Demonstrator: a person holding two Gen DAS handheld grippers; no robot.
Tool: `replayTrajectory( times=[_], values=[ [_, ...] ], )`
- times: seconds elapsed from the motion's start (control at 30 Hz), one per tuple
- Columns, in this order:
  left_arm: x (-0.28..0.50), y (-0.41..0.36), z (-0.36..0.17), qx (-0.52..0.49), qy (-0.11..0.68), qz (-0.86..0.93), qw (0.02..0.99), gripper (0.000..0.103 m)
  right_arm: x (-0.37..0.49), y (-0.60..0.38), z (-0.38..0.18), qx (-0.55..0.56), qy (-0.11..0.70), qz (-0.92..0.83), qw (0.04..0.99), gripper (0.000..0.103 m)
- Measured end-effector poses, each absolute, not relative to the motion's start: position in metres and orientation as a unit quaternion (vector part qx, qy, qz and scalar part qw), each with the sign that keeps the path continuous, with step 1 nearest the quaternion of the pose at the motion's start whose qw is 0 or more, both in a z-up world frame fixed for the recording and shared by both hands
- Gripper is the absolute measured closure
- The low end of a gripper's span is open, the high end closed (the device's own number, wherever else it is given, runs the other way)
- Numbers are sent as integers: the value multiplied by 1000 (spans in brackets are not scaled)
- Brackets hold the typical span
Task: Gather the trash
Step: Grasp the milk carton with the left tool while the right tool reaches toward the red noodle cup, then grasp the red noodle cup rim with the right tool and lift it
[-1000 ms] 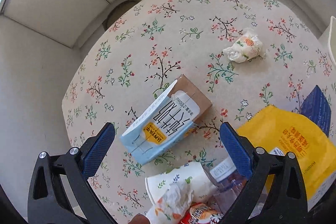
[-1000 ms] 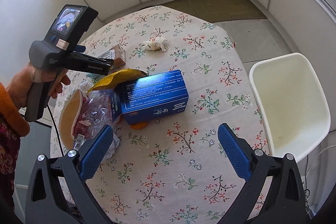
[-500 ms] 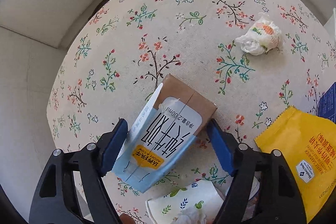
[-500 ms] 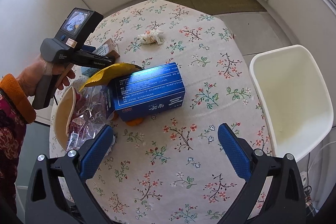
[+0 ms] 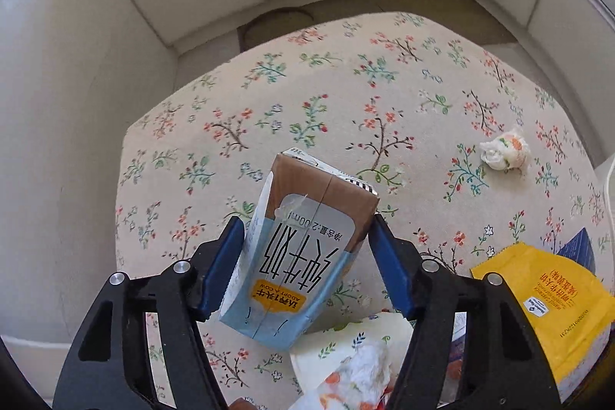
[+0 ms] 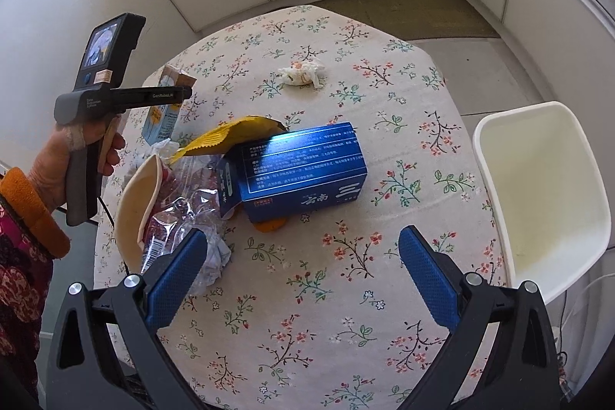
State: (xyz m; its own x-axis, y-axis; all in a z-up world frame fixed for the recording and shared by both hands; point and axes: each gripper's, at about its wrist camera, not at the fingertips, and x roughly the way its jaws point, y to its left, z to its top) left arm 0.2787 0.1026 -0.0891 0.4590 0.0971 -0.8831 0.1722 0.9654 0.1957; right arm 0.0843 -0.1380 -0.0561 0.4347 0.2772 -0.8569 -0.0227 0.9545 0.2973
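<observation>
Near the table's (image 6: 442, 125) left edge, the left gripper (image 5: 307, 248) has just closed on the milk carton (image 5: 303, 248); the right gripper (image 6: 303, 275) hangs wide apart over flowery cloth.

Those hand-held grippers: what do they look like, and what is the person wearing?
Each hand-held gripper, left and right, has a black forked frame with silver bolts and blue textured pads. From outside, the left one has a pistol handle, a small screen, white lettering and a black cable. The sleeve is dark red floral with an orange cuff.
</observation>
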Motion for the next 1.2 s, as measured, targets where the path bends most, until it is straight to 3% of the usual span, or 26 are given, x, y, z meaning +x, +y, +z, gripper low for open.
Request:
replayTrajectory(
  times=[0.43,0.7,0.93,1.1,1.2],
  values=[
    [133,159,11,-70,383,103,915,39,90,-74,-14,126,457,135,870,6],
    [36,168,30,-128,322,138,928,39,121,-30,-50,181,525,172,814,6],
    [31,173,31,-134,321,122,930,39,134,-6,-82,209,554,195,782,6],
    [28,184,38,-144,322,115,929,39,130,16,-90,181,554,205,786,15],
    [24,183,40,-136,320,112,931,39,126,26,-89,160,548,211,793,26]
  ],
)
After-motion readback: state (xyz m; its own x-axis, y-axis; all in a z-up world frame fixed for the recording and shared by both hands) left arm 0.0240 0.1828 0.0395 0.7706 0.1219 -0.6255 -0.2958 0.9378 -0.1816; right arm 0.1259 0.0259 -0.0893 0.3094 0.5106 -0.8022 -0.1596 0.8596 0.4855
